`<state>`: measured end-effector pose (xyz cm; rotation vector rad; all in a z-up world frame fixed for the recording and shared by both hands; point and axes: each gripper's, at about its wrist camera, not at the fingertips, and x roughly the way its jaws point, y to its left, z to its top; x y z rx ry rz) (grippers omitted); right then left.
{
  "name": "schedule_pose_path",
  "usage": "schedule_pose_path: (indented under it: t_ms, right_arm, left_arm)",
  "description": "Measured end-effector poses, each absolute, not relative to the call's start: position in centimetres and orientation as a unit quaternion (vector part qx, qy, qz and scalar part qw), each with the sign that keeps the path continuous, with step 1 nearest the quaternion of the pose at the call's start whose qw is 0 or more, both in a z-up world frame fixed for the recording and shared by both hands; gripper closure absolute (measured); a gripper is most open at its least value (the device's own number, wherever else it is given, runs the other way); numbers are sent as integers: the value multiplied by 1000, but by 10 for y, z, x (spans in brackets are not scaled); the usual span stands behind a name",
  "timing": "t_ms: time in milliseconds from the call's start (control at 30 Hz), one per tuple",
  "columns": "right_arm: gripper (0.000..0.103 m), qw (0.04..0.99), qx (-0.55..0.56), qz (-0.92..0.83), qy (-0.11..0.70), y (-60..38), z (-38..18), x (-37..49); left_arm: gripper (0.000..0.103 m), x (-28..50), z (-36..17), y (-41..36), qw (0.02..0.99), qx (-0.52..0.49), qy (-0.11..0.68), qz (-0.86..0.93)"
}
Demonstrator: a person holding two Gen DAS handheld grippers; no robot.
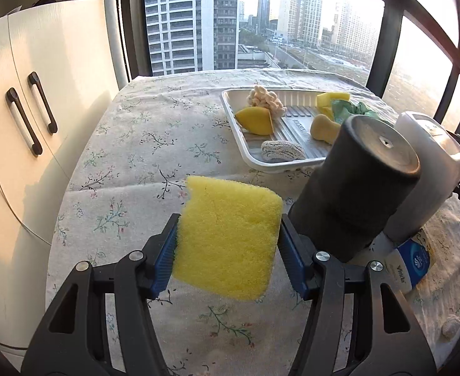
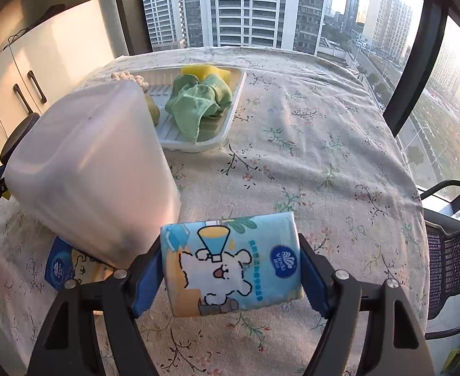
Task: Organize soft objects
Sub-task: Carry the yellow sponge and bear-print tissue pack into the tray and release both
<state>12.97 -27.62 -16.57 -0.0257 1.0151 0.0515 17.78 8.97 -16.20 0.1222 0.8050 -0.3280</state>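
Observation:
My left gripper (image 1: 228,244) is shut on a yellow sponge (image 1: 227,238), held above the floral tablecloth. The right gripper (image 2: 231,266) is shut on a blue tissue pack (image 2: 233,263) with a cartoon bear print. Farther back lies a white tray (image 1: 230,106) holding a yellow sponge piece (image 1: 255,120), a knobbly cream item (image 1: 266,100), a grey-white scrubber (image 1: 281,151), a tan sponge (image 1: 324,128) and a green cloth (image 2: 198,103). A second tissue pack (image 2: 62,266) lies on the table, partly under a white container.
A black cylinder (image 1: 355,188) and a white translucent container (image 2: 92,175) stand between the grippers and the tray. A cream cabinet (image 1: 26,125) flanks the table on the left, and a black mesh chair (image 2: 452,250) stands at the right. Windows run along the far side.

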Motion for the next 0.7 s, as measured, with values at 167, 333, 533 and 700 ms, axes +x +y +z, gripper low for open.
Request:
schedule_pose_path:
  t_ms: [167, 333, 533, 700]
  right_arm:
    - [25, 876, 11, 32, 481, -287, -158, 161]
    - [25, 876, 25, 30, 480, -296, -150, 201]
    - [25, 875, 52, 47, 480, -296, -137, 248]
    - [25, 871, 69, 89, 477, -277, -123, 290]
  left_arm:
    - [46, 217, -163, 88, 908, 64, 389, -142]
    - [46, 257, -158, 73, 906, 64, 390, -151]
    - [46, 293, -153, 46, 895, 74, 401, -181]
    - [46, 314, -153, 19, 869, 85, 434, -222]
